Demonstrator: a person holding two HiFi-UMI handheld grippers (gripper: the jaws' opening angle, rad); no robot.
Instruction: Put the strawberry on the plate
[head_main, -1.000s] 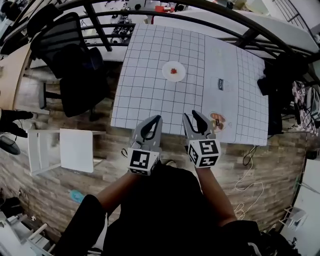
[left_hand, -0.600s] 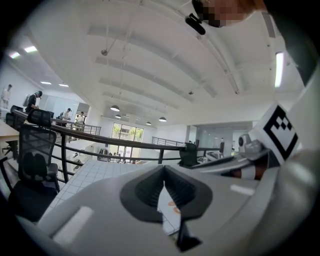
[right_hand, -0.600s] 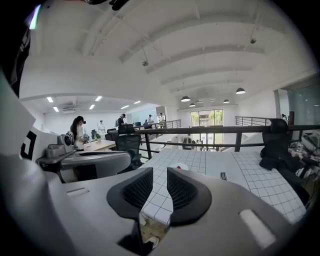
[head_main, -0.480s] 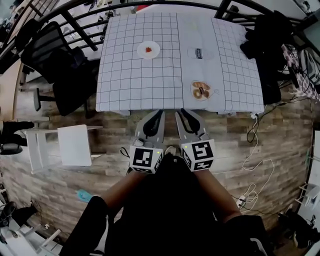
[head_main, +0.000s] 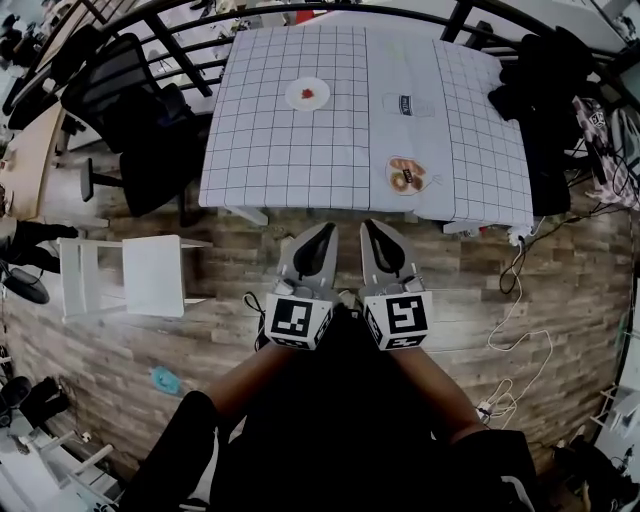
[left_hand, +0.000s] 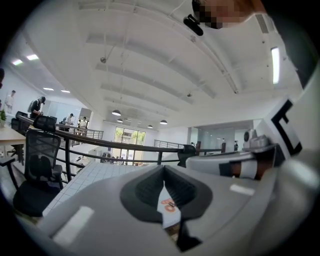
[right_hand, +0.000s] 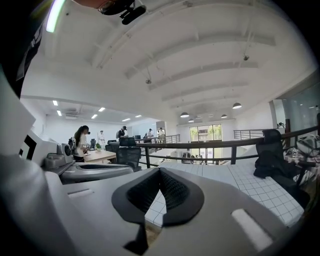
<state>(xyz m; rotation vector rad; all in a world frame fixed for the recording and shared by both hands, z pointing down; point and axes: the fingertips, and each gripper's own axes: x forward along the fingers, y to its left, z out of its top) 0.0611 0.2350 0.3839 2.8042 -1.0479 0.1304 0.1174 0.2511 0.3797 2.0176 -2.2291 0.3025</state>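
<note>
Hovering side by side just short of the table's (head_main: 290, 150) near edge, the left gripper (head_main: 325, 229) and right gripper (head_main: 371, 227) both have jaws together on nothing, the right's having just closed. Toward the table's far edge, the strawberry (head_main: 308, 94) sits on the plate (head_main: 293, 96).

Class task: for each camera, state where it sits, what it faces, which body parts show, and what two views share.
Head view: on the head, looking steeply down at the table; forearms, left gripper and right gripper show.
Left gripper view: on the left gripper, facing the table along shut jaws.
Right gripper view: on the right gripper, facing the table; empty jaws just closed.
Shared: both gripper views show the railing.
</note>
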